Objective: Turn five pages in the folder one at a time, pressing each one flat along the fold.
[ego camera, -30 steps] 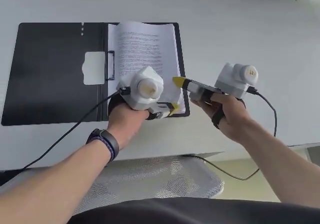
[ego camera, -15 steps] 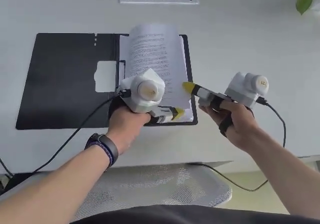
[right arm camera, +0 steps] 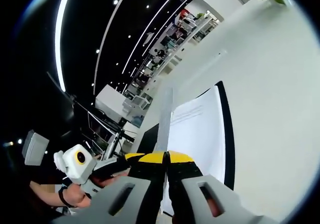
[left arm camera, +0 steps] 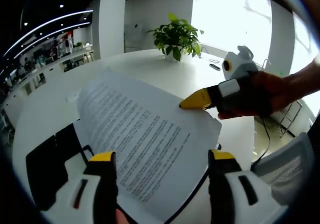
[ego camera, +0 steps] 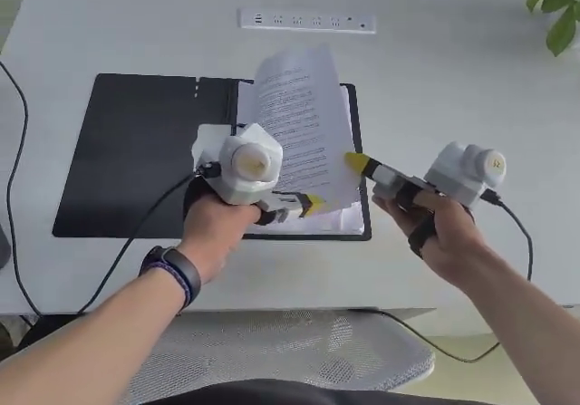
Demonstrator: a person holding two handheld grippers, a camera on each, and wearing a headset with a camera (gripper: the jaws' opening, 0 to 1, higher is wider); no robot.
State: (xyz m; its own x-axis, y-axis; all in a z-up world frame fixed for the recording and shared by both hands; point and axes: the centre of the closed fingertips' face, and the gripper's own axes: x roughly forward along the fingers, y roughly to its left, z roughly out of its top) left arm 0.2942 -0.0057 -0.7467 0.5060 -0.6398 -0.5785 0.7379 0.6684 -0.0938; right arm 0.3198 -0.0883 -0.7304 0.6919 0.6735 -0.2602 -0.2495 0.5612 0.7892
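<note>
Page-turn in hand: right gripper (ego camera: 355,162) pinches the page (ego camera: 304,115) lifted above the open folder (ego camera: 136,151), left gripper (ego camera: 306,206) spread beside it – next move likely carries it leftward, then presses it flat

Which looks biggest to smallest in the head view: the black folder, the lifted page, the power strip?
1. black folder
2. lifted page
3. power strip, farther from the camera, so it may look smaller than it is.

Printed lines cover the raised page (ego camera: 304,124) (too small to read).
</note>
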